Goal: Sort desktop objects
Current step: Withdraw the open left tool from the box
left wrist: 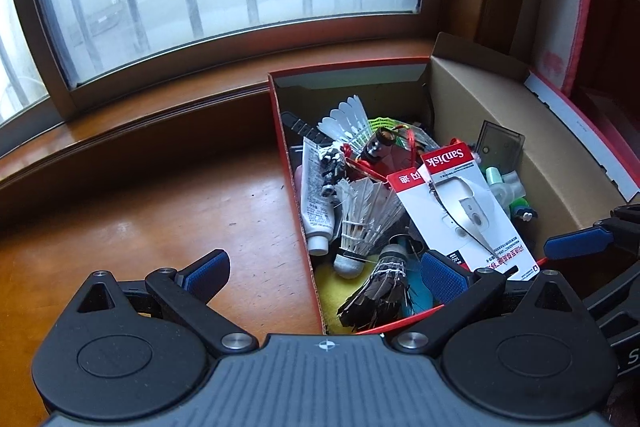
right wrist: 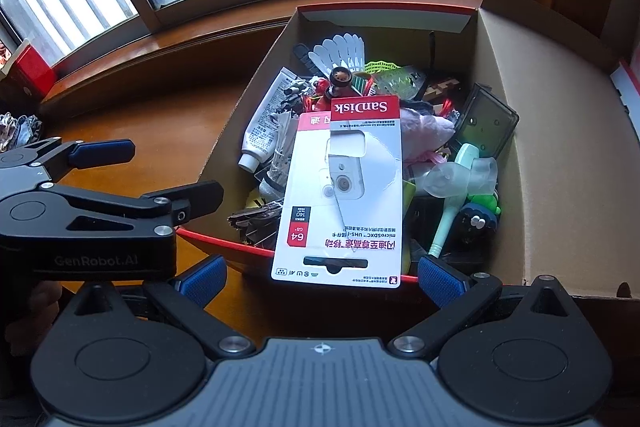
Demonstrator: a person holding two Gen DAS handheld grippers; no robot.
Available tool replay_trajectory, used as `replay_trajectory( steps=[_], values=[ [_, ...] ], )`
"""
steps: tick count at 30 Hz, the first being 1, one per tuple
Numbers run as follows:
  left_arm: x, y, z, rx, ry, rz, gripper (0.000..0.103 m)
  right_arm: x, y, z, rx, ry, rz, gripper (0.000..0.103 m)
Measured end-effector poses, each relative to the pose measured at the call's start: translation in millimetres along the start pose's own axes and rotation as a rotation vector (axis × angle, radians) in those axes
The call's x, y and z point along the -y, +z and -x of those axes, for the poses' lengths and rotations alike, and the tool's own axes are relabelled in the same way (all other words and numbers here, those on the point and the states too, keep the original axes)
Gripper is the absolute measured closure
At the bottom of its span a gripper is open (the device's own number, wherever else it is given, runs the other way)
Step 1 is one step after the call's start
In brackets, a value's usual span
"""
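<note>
The SanDisk card pack (right wrist: 340, 187) looks light and thin — a flat sheet of stiff card with a clear blister in the middle, likely to bend rather than break, and probably slick on its printed face. My guess is that the safest hold is across its near short edge, by the hang slot, where it juts past the box's near wall and both faces are free; pinching the blister would likely crush it.

It is white with a red header band reading "SanDisk", a red "64" patch near the lower left, and lines of red and black print. A 2nd, similar red-and-white card sits partly under it.

The pack lies on top of the clutter in the red cardboard box (right wrist: 560, 155), tilted, its near end resting over the box's front rim. Around it in the box are feathered shuttlecocks (left wrist: 362, 215), a white tube (left wrist: 316, 203) against the left wall, and a dark translucent case (right wrist: 486, 123) toward the right wall.

The right gripper (right wrist: 322, 279) hovers just in front of the box with its jaws spread wide, the pack's near edge between them and untouched. The left gripper (left wrist: 324, 269) sits at the box's front-left corner, jaws likewise wide and empty.
</note>
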State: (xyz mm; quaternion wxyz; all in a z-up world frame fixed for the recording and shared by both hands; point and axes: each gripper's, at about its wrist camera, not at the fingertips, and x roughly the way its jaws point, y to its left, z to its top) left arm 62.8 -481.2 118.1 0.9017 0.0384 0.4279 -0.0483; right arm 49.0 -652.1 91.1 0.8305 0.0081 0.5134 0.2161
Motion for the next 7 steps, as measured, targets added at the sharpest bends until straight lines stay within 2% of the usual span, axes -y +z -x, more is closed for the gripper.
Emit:
replay_trajectory(
  steps=[7],
  values=[
    [-0.1, 1.7, -3.5, 0.001, -0.01, 0.001, 0.0, 1.9, 1.2, -1.6, -0.001, -0.002, 0.001, 0.0]
  ],
)
